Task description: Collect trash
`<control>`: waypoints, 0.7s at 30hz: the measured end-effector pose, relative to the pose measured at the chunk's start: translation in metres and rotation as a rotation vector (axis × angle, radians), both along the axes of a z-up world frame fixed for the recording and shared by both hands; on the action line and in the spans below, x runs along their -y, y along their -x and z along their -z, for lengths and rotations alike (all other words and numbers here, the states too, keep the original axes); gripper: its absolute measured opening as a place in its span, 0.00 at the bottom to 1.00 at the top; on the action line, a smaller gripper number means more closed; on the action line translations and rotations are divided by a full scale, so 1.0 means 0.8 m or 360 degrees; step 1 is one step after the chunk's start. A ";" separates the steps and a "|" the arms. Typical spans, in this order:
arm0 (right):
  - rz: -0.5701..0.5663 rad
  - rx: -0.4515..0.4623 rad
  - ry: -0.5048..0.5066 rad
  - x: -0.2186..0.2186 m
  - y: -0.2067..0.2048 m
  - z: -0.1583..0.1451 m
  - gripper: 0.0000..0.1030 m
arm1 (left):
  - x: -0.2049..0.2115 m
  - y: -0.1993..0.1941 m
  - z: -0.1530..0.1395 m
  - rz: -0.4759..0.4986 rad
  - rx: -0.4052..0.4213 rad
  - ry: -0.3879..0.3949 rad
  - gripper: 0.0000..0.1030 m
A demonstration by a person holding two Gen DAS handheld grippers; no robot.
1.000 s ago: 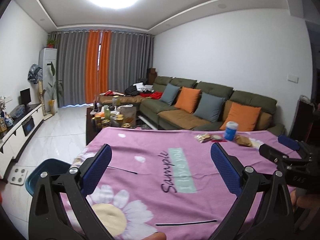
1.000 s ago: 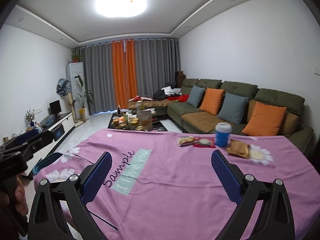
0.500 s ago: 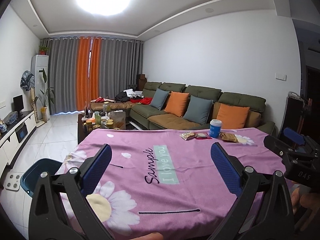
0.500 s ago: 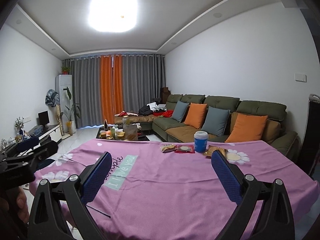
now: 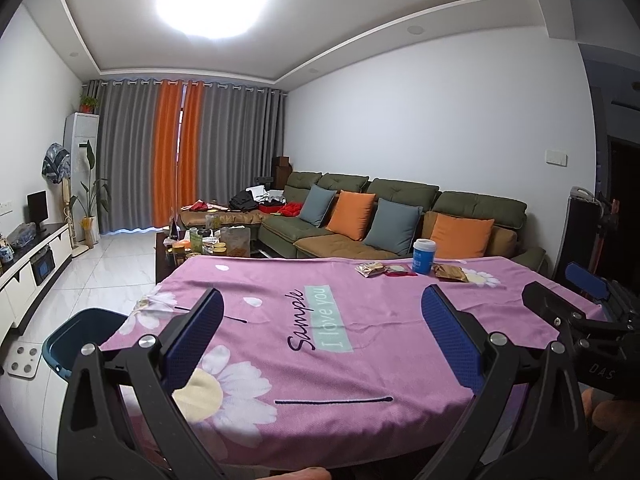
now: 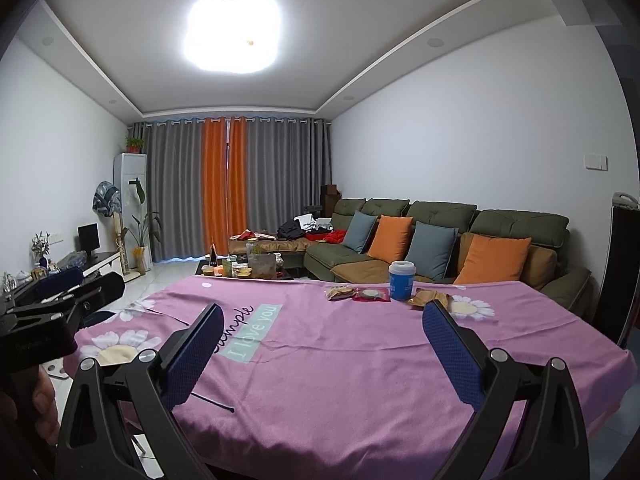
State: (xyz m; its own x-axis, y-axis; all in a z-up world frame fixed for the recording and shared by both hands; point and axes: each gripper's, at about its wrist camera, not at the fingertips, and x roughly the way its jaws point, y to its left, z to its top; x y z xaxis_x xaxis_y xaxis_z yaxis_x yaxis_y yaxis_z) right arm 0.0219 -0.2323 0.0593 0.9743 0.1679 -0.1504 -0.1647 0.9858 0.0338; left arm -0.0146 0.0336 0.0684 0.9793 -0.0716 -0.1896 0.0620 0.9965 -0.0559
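Note:
On the far right part of the pink tablecloth [image 5: 360, 360] [image 6: 360, 368] lie a crumpled gold wrapper [image 5: 371, 269] [image 6: 340, 293], a red wrapper [image 5: 398, 270] [image 6: 371, 294], a blue cup with a white lid [image 5: 423, 255] [image 6: 401, 281] and a brown wrapper [image 5: 450, 272] [image 6: 429, 297]. A dark teal bin [image 5: 82, 330] stands on the floor left of the table. My left gripper [image 5: 320, 312] hangs open over the near table edge, far from the trash. My right gripper [image 6: 320, 328] is open too, nothing between its fingers.
A green sofa [image 6: 460, 240] with orange and grey cushions runs behind the table. A cluttered low coffee table [image 5: 204, 242] stands beyond the far edge. A white TV cabinet [image 5: 28, 264] lines the left wall, with a white scale [image 5: 23, 362] on the floor.
Both grippers have pulled back and risen from the table, so more of the cloth and ceiling shows. The trash items look farther off. Both stay open.

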 end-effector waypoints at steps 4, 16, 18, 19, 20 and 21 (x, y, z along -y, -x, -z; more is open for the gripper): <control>0.0002 0.0017 0.0002 -0.002 0.007 0.000 0.93 | 0.002 0.007 0.007 -0.0003 0.0013 -0.0012 0.95; 0.0008 0.0022 0.0006 -0.004 0.010 -0.001 0.93 | -0.001 0.013 0.012 -0.0016 0.0026 -0.0013 0.95; 0.0014 0.0024 0.0007 -0.004 0.009 -0.002 0.93 | -0.001 0.014 0.013 -0.0020 0.0030 -0.0011 0.95; 0.0012 0.0025 0.0005 -0.005 0.010 -0.002 0.93 | -0.002 0.013 0.012 -0.0016 0.0030 -0.0009 0.95; 0.0012 0.0023 0.0007 -0.005 0.010 -0.003 0.93 | -0.001 0.013 0.011 -0.0019 0.0028 -0.0012 0.95; 0.0011 0.0022 0.0009 -0.006 0.010 -0.002 0.93 | -0.001 0.013 0.012 -0.0022 0.0028 -0.0014 0.95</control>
